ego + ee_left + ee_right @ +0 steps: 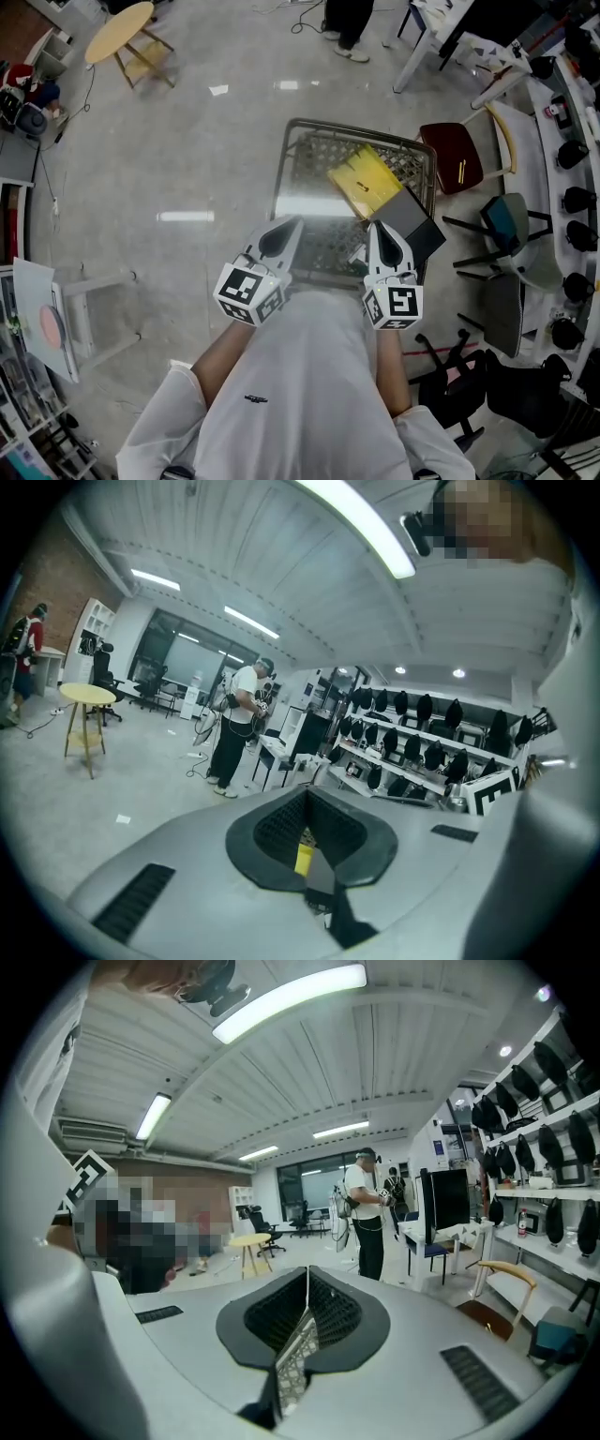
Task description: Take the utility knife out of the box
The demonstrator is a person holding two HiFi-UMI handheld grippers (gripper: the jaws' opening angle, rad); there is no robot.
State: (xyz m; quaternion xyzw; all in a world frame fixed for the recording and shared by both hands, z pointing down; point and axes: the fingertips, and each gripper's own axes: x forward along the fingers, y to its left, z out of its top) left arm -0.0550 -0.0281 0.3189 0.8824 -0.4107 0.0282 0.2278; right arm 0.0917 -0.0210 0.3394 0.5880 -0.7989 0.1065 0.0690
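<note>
Head view, steeply down: wire basket (302, 141) on the pale floor, a yellow box (364, 178) lying tilted inside it, and a dark grey box (414, 223) touching the yellow one's near corner and overhanging the basket's right rim. The utility knife cannot be made out in any view, and whether either box is open cannot be told.

Left gripper (289, 227) and right gripper (379, 228) are held side by side over the basket's near edge, well apart from each other. The right one's tip covers part of the dark grey box.

Each gripper view shows its own jaws pressed together, nothing clamped. Through the left slot shows only a sliver of yellow and dark grey; through the right slot, a strip of basket mesh.

The wearer's white sleeves hide the floor below. A standing person (239, 728) works at a far desk.
</note>
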